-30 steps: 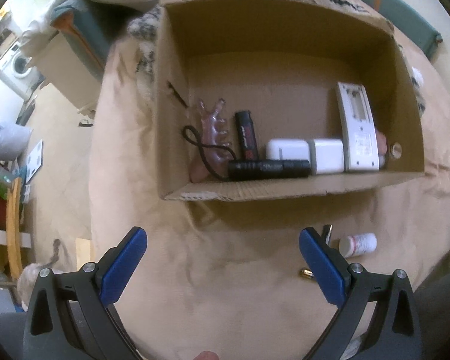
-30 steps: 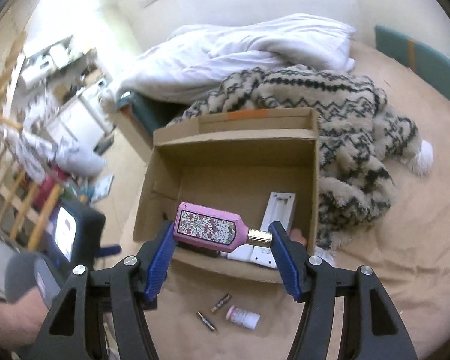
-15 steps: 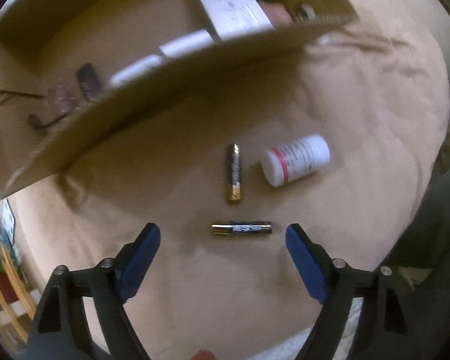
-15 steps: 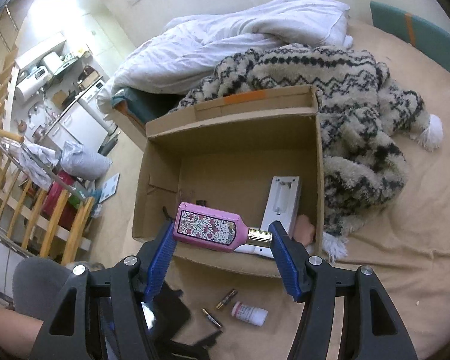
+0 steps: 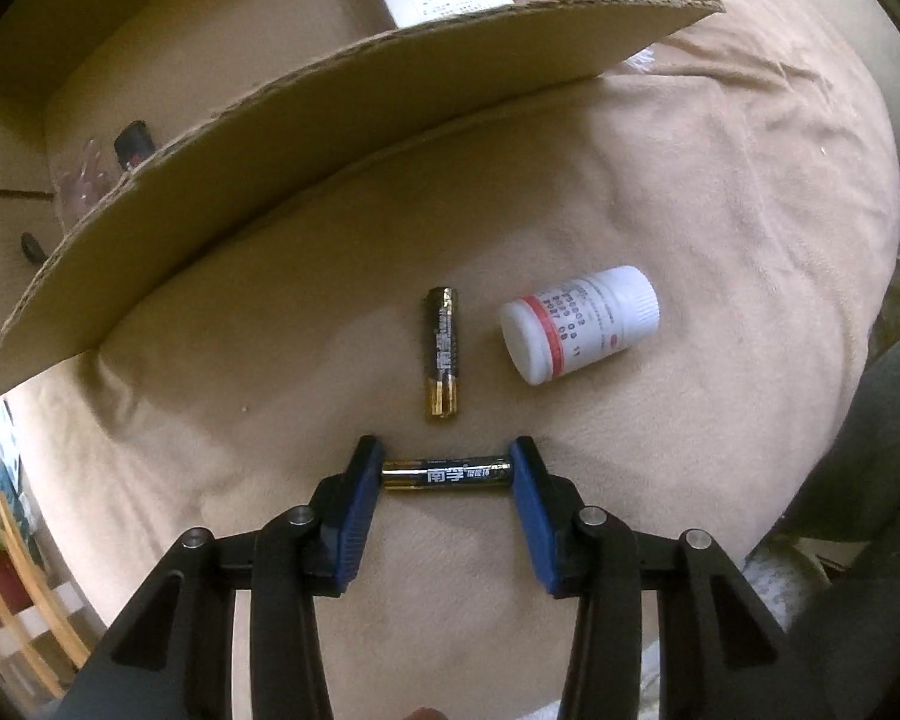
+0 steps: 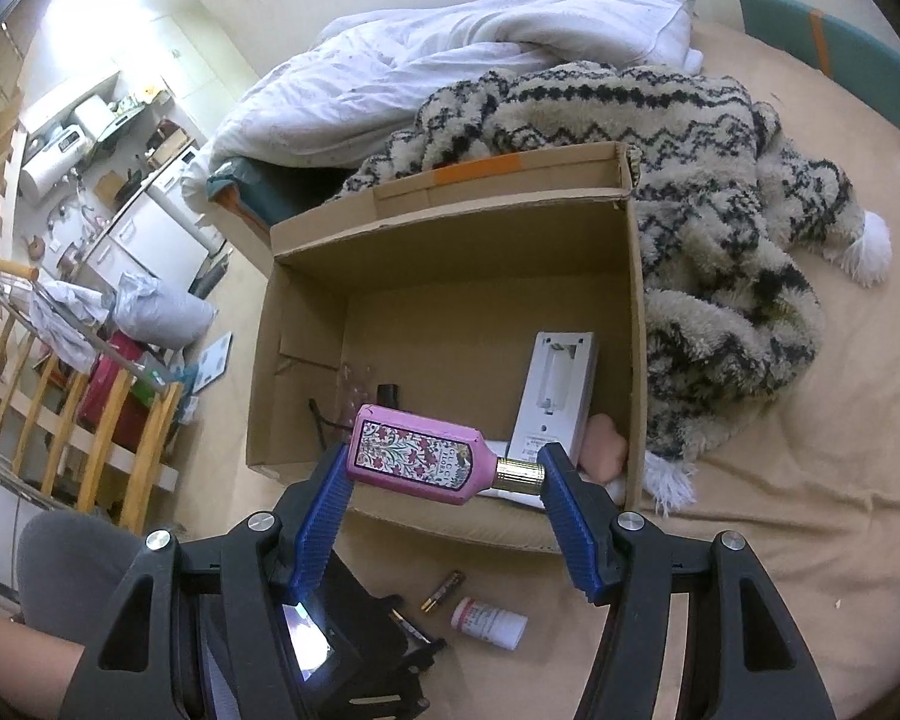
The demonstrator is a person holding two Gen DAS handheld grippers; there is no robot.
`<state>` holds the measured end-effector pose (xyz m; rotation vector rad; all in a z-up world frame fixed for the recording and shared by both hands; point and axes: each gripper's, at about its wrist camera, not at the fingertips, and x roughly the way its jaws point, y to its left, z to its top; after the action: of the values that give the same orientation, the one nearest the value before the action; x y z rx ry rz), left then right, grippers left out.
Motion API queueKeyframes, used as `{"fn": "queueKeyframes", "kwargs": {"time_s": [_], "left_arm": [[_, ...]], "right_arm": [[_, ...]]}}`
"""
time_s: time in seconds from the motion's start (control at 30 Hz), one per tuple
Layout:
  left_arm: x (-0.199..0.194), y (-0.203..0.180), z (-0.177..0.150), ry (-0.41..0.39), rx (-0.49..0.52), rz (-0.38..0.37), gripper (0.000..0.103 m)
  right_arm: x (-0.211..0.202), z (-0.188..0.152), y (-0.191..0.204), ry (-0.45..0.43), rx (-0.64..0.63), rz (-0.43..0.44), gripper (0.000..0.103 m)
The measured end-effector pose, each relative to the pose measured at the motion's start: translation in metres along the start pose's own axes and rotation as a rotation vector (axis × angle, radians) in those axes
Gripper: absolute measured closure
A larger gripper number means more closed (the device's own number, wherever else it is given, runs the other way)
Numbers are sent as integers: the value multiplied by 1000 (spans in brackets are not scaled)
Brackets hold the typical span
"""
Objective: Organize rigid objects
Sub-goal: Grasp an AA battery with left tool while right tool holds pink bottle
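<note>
Cardboard box point(image 6: 450, 312) holds white remote point(image 6: 561, 396), black flashlight point(image 5: 133, 141)

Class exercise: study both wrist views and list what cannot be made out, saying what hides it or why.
- Left view: most box contents, hidden behind the cardboard box wall.
- Left view: pill bottle label, print too small.
- Right view: battery between the closing left gripper fingers, blocked by that gripper's body.
- Right view: perfume bottle hides items behind it.
</note>
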<state>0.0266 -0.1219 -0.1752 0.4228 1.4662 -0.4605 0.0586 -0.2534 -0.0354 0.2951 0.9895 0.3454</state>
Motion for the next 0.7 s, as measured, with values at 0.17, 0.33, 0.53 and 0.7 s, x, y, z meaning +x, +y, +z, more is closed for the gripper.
{"fn": "queueKeyframes", "kwargs": {"time_s": [0.17,0.33,0.53,0.7], "left_arm": [[-1,12,7,7,-45,16,63],[-6,31,5,5,-111,57,63],[-21,59,-8,-11,-203,102,63],[-66,83,-11,-157,-296,133,63]], "right_arm": [[3,0,0,8,0,-17,36],[1,-1,-1,13,4,-32,36],[-6,-1,1,5,4,-44,37],[-15,1,3,-14,15,-47,36]]}}
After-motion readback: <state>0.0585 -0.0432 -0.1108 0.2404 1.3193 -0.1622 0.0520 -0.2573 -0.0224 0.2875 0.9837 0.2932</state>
